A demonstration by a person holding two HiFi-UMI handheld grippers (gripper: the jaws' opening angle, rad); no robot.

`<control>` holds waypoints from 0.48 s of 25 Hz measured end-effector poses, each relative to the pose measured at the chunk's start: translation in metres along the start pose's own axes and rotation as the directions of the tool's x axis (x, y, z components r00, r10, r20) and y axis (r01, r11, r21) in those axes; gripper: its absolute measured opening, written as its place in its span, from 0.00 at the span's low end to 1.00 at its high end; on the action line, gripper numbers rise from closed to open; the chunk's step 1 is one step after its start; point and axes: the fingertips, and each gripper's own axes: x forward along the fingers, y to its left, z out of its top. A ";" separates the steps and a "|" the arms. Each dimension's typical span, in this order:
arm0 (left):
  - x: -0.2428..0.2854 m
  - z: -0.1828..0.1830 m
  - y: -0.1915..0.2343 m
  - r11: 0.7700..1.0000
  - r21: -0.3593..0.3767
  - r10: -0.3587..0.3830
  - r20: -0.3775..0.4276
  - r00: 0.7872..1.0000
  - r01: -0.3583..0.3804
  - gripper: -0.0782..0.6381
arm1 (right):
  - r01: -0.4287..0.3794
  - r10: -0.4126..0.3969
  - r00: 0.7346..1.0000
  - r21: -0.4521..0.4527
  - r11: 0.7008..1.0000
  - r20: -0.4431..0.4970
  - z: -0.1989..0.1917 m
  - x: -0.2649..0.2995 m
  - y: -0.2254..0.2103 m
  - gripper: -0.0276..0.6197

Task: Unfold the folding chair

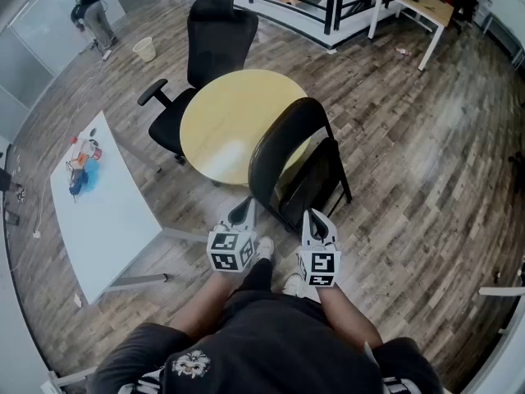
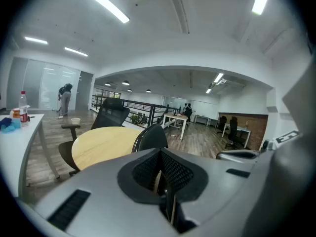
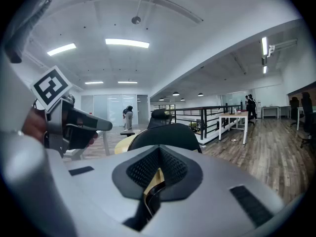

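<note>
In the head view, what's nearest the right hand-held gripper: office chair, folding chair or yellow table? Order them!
1. Folding chair, just ahead of the right hand-held gripper.
2. Yellow table, behind that chair.
3. Office chair, beyond the table.

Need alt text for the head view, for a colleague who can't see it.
A folded black folding chair stands beside a round yellow table, seen from above. The left gripper and right gripper, both shut, hover near it.
</note>
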 end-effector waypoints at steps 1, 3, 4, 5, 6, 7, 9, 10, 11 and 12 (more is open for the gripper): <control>0.010 0.002 0.007 1.000 0.007 0.000 -0.006 1.000 0.000 0.12 | 0.002 -0.002 1.000 0.006 1.000 -0.010 -0.001 0.010 -0.001 0.07; 0.028 0.008 0.019 1.000 0.027 -0.003 -0.016 1.000 0.003 0.12 | 0.008 -0.007 1.000 0.015 1.000 -0.031 -0.004 0.032 -0.004 0.07; 0.038 0.011 0.024 0.999 0.039 -0.007 -0.021 1.000 0.008 0.12 | 0.013 -0.012 0.999 0.019 1.000 -0.042 -0.006 0.042 -0.006 0.07; 0.047 0.014 0.030 0.999 0.048 -0.012 -0.027 1.000 0.013 0.12 | 0.021 -0.020 0.998 0.023 1.000 -0.053 -0.008 0.053 -0.009 0.07; 0.056 0.017 0.035 0.999 0.051 -0.017 -0.033 0.999 0.019 0.12 | 0.034 -0.032 0.997 0.028 0.999 -0.066 -0.011 0.064 -0.012 0.07; 0.066 0.020 0.042 0.999 0.050 -0.020 -0.038 0.999 0.022 0.12 | 0.050 -0.047 0.996 0.034 0.998 -0.082 -0.015 0.075 -0.016 0.07; 0.086 0.027 0.055 0.999 0.046 -0.022 -0.049 0.999 0.025 0.12 | 0.090 -0.084 0.989 0.044 0.995 -0.122 -0.025 0.097 -0.026 0.07; 0.097 0.031 0.062 0.999 0.044 -0.027 -0.061 0.998 0.029 0.12 | 0.109 -0.101 0.984 0.049 0.993 -0.146 -0.031 0.108 -0.030 0.07; 0.108 0.033 0.067 0.999 0.035 -0.037 -0.076 0.996 0.040 0.12 | 0.125 -0.115 0.978 0.053 0.991 -0.174 -0.039 0.119 -0.034 0.07; 0.118 0.036 0.072 0.998 0.020 -0.055 -0.095 0.994 0.057 0.12 | 0.137 -0.123 0.971 0.059 0.989 -0.205 -0.046 0.130 -0.038 0.07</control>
